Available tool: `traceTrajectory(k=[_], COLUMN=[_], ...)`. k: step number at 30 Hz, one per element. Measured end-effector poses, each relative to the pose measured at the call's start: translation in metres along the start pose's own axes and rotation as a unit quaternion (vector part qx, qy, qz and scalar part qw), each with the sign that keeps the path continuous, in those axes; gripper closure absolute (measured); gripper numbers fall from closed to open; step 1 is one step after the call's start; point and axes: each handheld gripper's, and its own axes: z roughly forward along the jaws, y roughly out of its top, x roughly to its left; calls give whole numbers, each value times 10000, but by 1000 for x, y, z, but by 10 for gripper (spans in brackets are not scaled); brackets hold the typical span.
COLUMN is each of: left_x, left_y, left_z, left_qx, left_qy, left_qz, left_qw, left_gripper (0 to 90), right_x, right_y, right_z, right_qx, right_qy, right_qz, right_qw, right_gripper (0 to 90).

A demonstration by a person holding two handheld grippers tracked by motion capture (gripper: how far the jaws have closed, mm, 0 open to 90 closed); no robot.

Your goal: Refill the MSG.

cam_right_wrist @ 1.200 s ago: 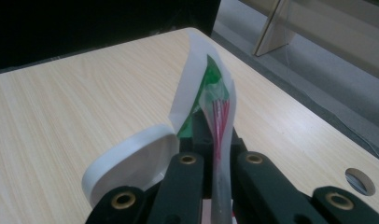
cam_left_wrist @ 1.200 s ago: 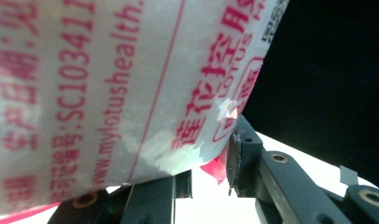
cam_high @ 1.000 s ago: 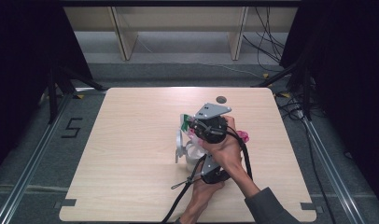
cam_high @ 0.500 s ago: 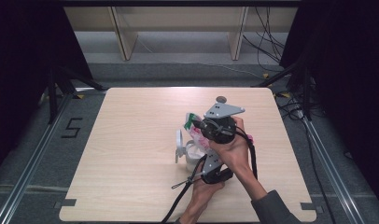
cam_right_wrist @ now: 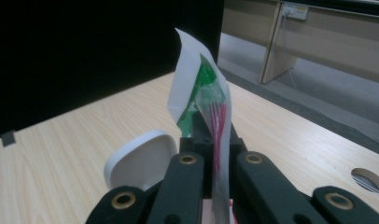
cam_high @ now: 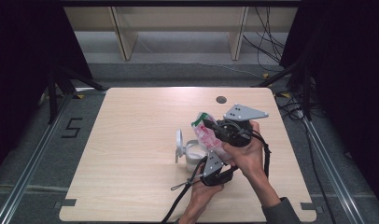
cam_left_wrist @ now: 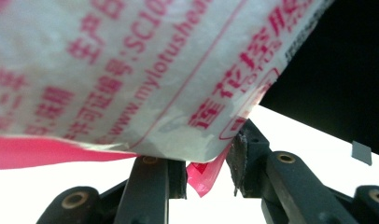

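A white plastic bag [cam_high: 204,134] with pink print and a green top stands upright over the table [cam_high: 131,154]. My right gripper [cam_high: 212,127] is shut on it; in the right gripper view the jaws [cam_right_wrist: 215,140] pinch the bag's [cam_right_wrist: 201,93] thin edge. My left gripper [cam_high: 214,153] sits just below, near the person. In the left gripper view the bag's [cam_left_wrist: 131,70] pink lower corner hangs between my left gripper's jaws [cam_left_wrist: 206,161]. Those jaws have just been opening, and the pads stand clear of the corner. A small white tub [cam_high: 194,156] with its hinged lid [cam_high: 179,144] open stands to the bag's left.
A round hole [cam_high: 221,99] pierces the tabletop near the far edge. A black cable [cam_high: 180,198] trails from the left gripper toward the table's near edge. Wooden shelf legs [cam_high: 124,37] stand on the floor beyond the table.
The right gripper has carried the bag to the right, away from the white tub. The left hand has stayed in place.
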Motion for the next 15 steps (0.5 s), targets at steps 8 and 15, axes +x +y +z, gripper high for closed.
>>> traceTrajectory(k=[8,15], left_x=[-1,0], left_y=[-2,-2], left_z=[-1,-3], left_qx=[122,169], left_qy=[1,25], left_qz=[17,-44], left_qw=[9999,9998], left_gripper=[646,573], right_x=[-3,-4], right_y=[-14,-20], right_z=[-21,-30], right_qx=[-393,-631], right_qy=[47,69], right_qz=[320,360], right_qw=[9987,9973], right_gripper=[900,900])
